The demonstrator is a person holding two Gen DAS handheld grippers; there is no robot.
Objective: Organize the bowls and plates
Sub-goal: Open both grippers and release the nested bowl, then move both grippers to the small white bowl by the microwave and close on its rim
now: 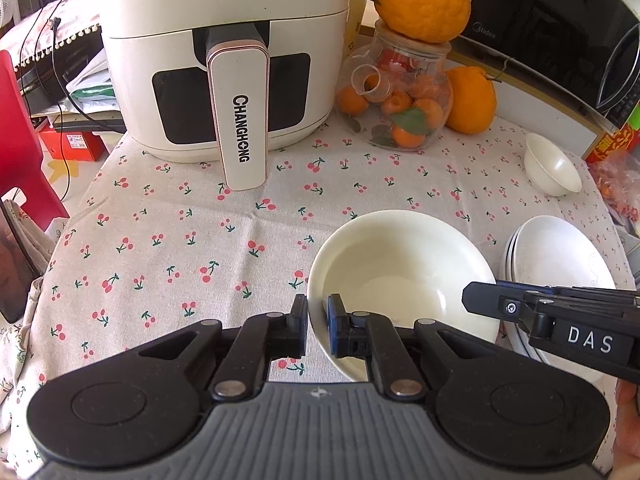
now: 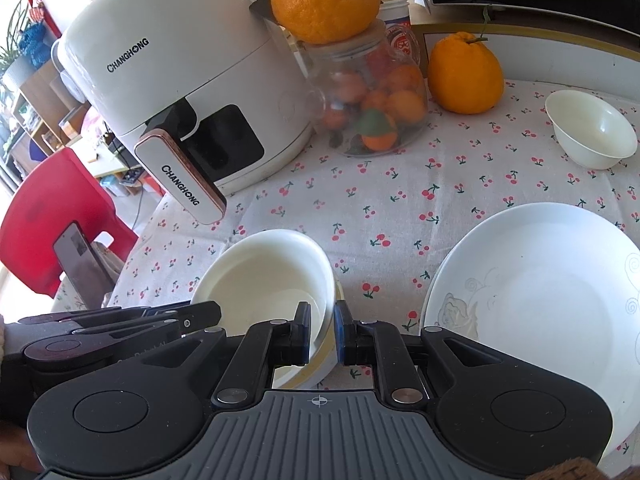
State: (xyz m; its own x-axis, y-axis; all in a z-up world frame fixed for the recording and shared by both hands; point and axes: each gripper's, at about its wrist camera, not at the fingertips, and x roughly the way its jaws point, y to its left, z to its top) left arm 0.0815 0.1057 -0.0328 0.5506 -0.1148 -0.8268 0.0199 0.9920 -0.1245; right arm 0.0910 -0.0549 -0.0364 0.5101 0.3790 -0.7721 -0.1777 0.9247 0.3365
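Both grippers pinch the same large white bowl (image 1: 400,276) by opposite sides of its rim: the left gripper (image 1: 318,330) has its pads pressed together on the rim's left side, one pad inside the wall and one outside, and the right gripper (image 2: 323,330) clamps the right side the same way. The bowl sits tilted between them near the front edge of the table (image 1: 168,240), and whether its foot touches the cherry-print cloth or hangs just above it cannot be told. A stack of white plates (image 2: 540,300) lies just beside it toward the table's right edge, and a small white bowl (image 2: 592,132) stands well apart near the back right corner, beside the loose orange (image 2: 464,74). The step in hand looks like carrying the large bowl to its grouping spot. To do it well, both hands should probably rise and travel together at one pace, keeping the rim level so neither pad twists off the glazed wall. The path should pass clear of the plate stack's edge, and the bowl should be lowered until its foot rests flat before either grip loosens.
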